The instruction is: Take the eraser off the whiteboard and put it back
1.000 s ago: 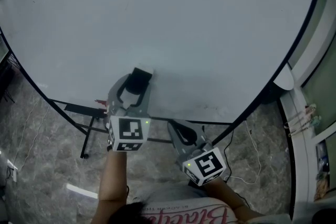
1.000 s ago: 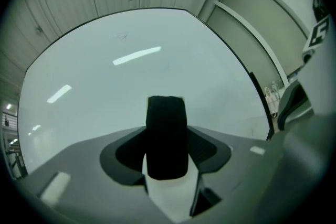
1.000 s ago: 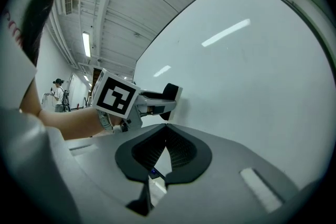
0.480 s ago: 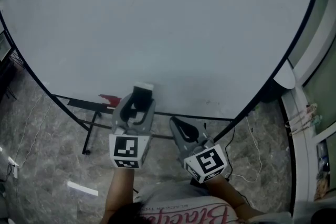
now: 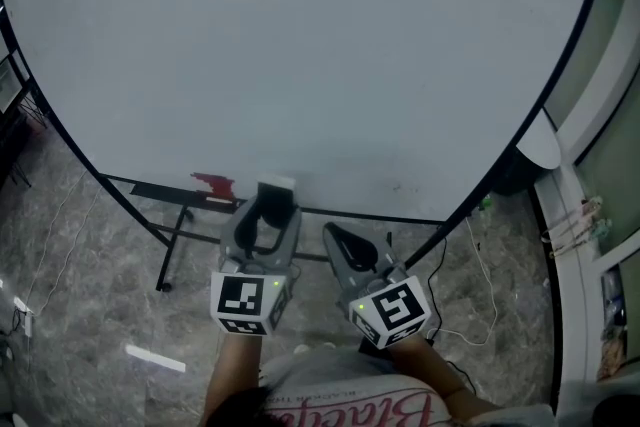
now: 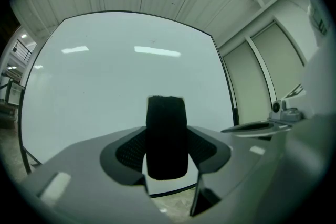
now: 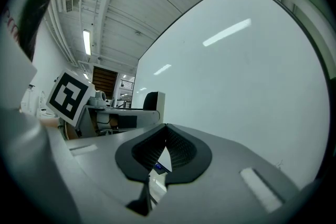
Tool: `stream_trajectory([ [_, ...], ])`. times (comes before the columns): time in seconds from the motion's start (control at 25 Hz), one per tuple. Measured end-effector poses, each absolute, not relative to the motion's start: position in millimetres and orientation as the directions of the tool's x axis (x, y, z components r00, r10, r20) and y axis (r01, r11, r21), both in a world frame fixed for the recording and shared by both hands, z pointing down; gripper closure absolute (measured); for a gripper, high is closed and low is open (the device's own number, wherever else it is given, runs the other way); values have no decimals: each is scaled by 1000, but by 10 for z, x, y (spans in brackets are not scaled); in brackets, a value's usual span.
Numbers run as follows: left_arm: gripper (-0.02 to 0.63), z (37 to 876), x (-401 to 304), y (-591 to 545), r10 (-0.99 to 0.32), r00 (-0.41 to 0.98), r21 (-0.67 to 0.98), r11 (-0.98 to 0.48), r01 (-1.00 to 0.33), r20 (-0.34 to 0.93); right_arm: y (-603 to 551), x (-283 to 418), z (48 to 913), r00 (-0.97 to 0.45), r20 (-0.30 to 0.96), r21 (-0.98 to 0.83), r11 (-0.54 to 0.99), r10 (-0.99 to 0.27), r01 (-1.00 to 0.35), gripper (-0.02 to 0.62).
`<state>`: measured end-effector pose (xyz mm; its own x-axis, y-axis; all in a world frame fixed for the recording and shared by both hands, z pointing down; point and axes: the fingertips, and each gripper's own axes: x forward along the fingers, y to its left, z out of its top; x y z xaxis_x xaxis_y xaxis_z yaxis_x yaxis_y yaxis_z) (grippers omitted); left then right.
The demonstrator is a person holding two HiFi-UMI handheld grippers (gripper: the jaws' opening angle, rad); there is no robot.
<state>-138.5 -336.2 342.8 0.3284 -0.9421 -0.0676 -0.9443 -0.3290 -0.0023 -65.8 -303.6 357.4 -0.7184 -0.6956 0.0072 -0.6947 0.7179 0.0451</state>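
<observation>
Black felt eraser (image 6: 166,136) sits pinched in the left gripper (image 5: 266,211) near the bottom edge of the whiteboard (image 5: 320,65), right gripper (image 5: 338,237) just beside it with jaws closed on nothing.

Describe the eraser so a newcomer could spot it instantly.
Find the big whiteboard filling the head view, then its lower edge, where the left gripper points. The eraser is the dark block with a white back clamped in its jaws; the right gripper holds nothing.
</observation>
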Motion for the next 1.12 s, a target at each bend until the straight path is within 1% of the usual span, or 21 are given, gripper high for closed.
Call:
stream_trajectory([
  [0.4, 382, 3457, -1366, -3294, -944, 324, -25, -323, -946, -58, -2944, -606, 3623, -709, 16, 39, 709, -705, -705, 594],
  [1.12, 382, 3039, -1357, -3750, -954, 289, -196, -269, -943, -83, -3068, -493, 3607, -694, 4, 11, 694, -720, -720, 594],
])
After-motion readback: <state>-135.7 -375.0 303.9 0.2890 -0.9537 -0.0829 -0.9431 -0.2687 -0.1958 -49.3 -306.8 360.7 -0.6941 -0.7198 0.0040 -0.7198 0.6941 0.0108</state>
